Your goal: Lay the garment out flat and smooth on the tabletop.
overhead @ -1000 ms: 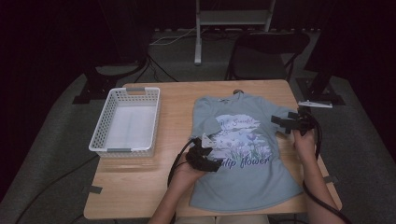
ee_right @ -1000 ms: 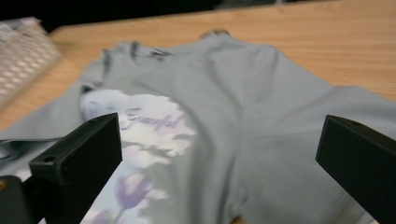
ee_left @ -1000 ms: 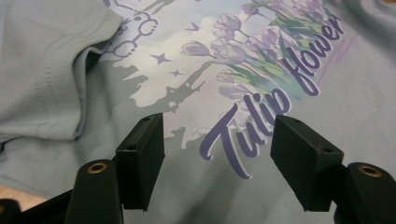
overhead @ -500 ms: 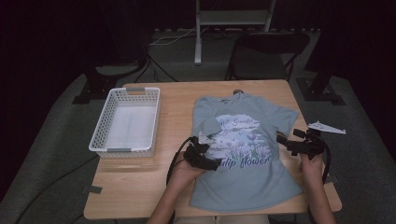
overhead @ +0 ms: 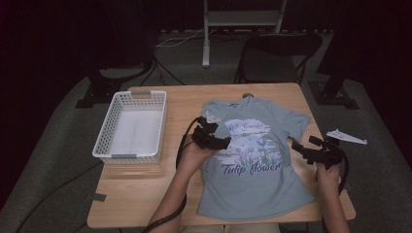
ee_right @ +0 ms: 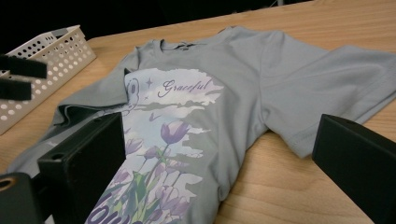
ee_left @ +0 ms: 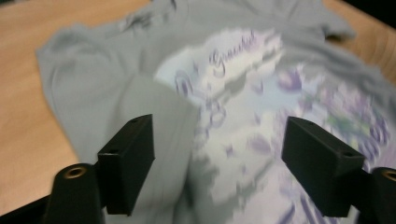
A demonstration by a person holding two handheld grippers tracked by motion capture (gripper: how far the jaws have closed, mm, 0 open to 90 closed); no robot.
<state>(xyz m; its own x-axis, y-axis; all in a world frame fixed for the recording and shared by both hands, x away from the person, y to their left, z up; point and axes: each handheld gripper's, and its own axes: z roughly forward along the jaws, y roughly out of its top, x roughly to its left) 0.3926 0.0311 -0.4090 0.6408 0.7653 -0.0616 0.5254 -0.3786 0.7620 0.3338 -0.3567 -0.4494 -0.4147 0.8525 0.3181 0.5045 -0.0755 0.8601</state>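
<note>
A grey-blue T-shirt (overhead: 257,194) with a tulip print lies flat on the wooden table (overhead: 141,194), collar at the far side. Its left sleeve is folded in over the body (ee_left: 159,107). My left gripper (overhead: 218,140) hovers over the shirt's left side, and its jaws stand wide apart above the print (ee_left: 217,135) with nothing between them. My right gripper (overhead: 303,148) is at the shirt's right edge, just below the right sleeve (ee_right: 327,70). Its jaws are open and empty (ee_right: 219,140), pointing across the shirt (ee_right: 187,116).
A white perforated basket (overhead: 128,156) stands empty on the table's left side, also seen in the right gripper view (ee_right: 51,46). A dark chair (overhead: 277,48) and a stand are beyond the far edge. Black cables trail from both grippers toward the near edge.
My right gripper has moved from the right sleeve toward the near right, off the shirt's edge. My left gripper has shifted a little farther up the shirt's left side.
</note>
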